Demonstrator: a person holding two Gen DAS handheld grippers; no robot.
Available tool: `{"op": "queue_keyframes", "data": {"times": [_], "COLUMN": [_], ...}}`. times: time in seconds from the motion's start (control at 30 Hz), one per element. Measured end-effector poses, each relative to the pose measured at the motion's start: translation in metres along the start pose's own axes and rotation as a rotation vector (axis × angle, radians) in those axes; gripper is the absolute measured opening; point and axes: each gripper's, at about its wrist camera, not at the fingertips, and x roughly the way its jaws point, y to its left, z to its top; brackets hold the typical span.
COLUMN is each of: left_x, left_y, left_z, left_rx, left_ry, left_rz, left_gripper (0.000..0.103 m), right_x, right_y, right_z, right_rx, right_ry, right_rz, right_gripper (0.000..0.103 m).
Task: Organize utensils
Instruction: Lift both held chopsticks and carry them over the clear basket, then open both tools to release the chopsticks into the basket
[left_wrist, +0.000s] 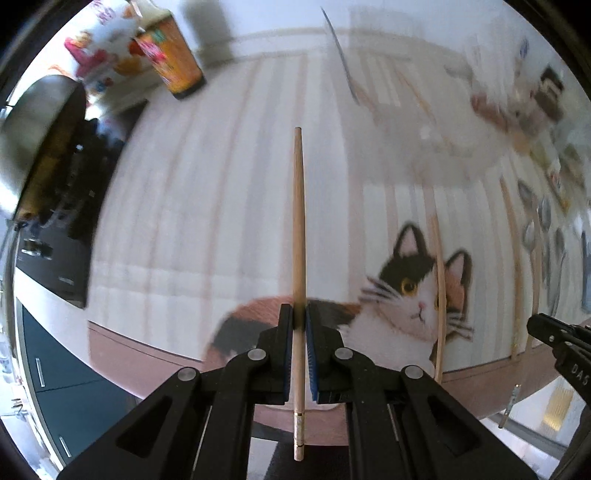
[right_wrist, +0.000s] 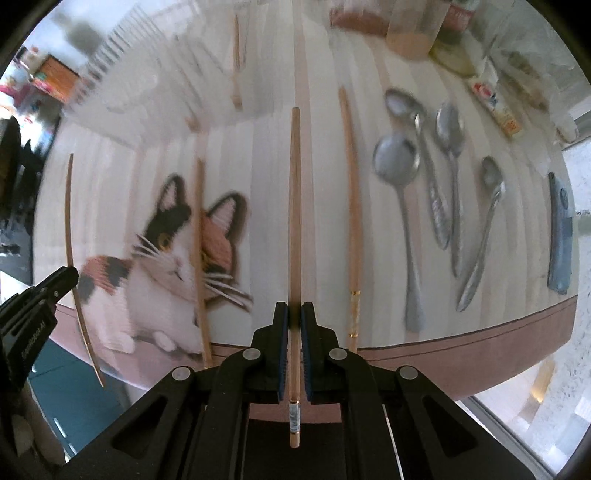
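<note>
So both grippers have a chopstick each right now. The left gripper (left_wrist: 300, 314) has its jaws nearly shut on a plain wooden chopstick (left_wrist: 298, 221), pinched toward the thick butt end, with the thin tip sticking straight out to 12 o'clock over the cat placemat (left_wrist: 184, 221). The right gripper (right_wrist: 294, 314) is doing the same with a second chopstick (right_wrist: 294, 206), the one with a shiny inlaid band near its butt. Both look lifted clear of the mat, though the blur makes that a guess.

Handling-wise: these are feather-light, stiff, smooth and round, so they'll want to roll or pivot between the pads. Grabbing close to the thick end gives more wood to bite, but the long tip will swing if you tilt fast. I'd keep the pinch firm.

Still on the mat: a loose chopstick (right_wrist: 351, 206) just at 3 o'clock of the right-held one, another (right_wrist: 201, 258) lying across the cat's face at 9 o'clock, and four metal spoons (right_wrist: 397, 162) grouped further out toward 2–3 o'clock. Spoons are heavier and slick, so take them by the handle.
</note>
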Motion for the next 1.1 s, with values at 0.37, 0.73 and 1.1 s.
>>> {"op": "queue_keyframes", "data": {"times": [0.37, 0.73, 1.1], "left_x": [-0.092, -0.043, -0.009], "left_y": [0.009, -0.029, -0.022], "left_z": [0.089, 0.22, 0.249], "left_rx": [-0.052, -0.036, -0.063], "left_ry": [-0.172, -0.053, 0.016], "left_rz": [-0.137, -0.245, -0.234], "left_gripper": [0.005, 0.005, 0.009], "right_x": [-0.094, -0.076, -0.03], "right_y": [0.017, 0.053, 0.063], "right_z": [0.067, 0.213, 0.255], "right_rx": [-0.034, -0.077, -0.077], "right_ry": [-0.159, -0.123, -0.004], "right_rz": [0.155, 0.217, 0.183], "right_gripper": [0.007, 0.007, 0.023]}}
